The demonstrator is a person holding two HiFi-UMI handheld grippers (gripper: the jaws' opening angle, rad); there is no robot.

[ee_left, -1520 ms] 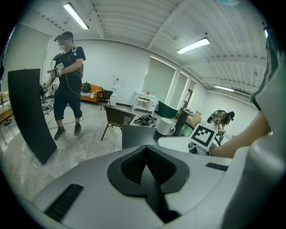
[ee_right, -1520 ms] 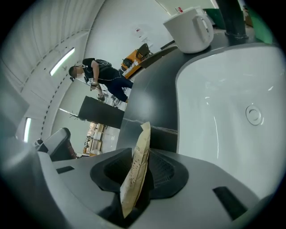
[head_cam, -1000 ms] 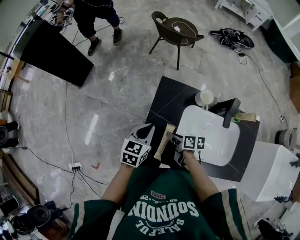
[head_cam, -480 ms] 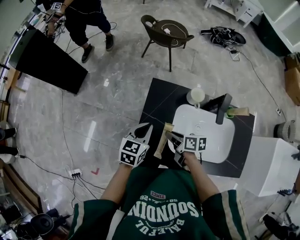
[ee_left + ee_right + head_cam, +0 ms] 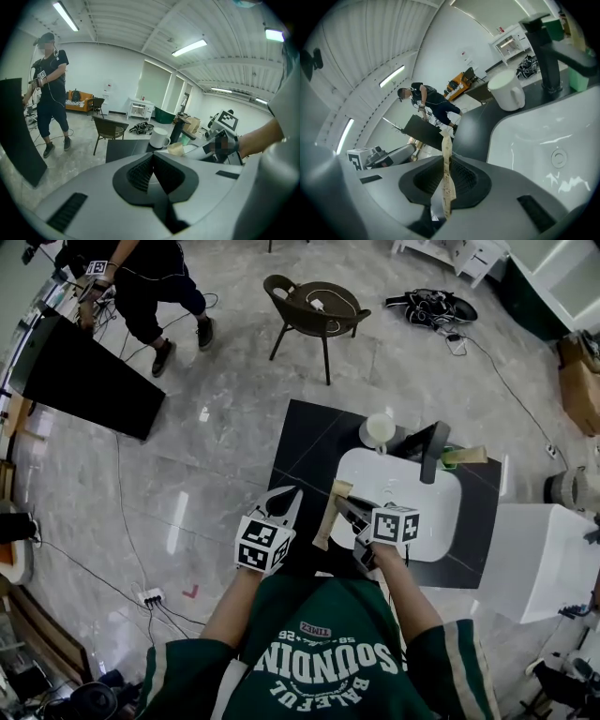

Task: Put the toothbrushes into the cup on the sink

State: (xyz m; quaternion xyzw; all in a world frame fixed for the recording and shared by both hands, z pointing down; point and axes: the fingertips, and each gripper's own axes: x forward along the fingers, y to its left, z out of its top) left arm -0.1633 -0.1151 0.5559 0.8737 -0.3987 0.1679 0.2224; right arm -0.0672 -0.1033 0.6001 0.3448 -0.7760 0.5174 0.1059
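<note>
The right gripper (image 5: 345, 509) has just been closing its jaws, and they now pinch a long, flat toothbrush in a tan paper wrapper (image 5: 446, 168), held up just beside the near-left edge of the white sink basin (image 5: 427, 502). The left gripper (image 5: 284, 500) hovers near it, its jaws pressed together on nothing. The white handled cup (image 5: 380, 430) stands on the black table (image 5: 309, 442) at the basin's far rim.

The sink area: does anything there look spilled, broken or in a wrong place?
Nothing stands out. The cup stands upright beside the basin, which looks clean. The right gripper has just been closing its jaws and clamps one toothbrush; a second toothbrush lies behind the faucet, apart from the cup.
</note>
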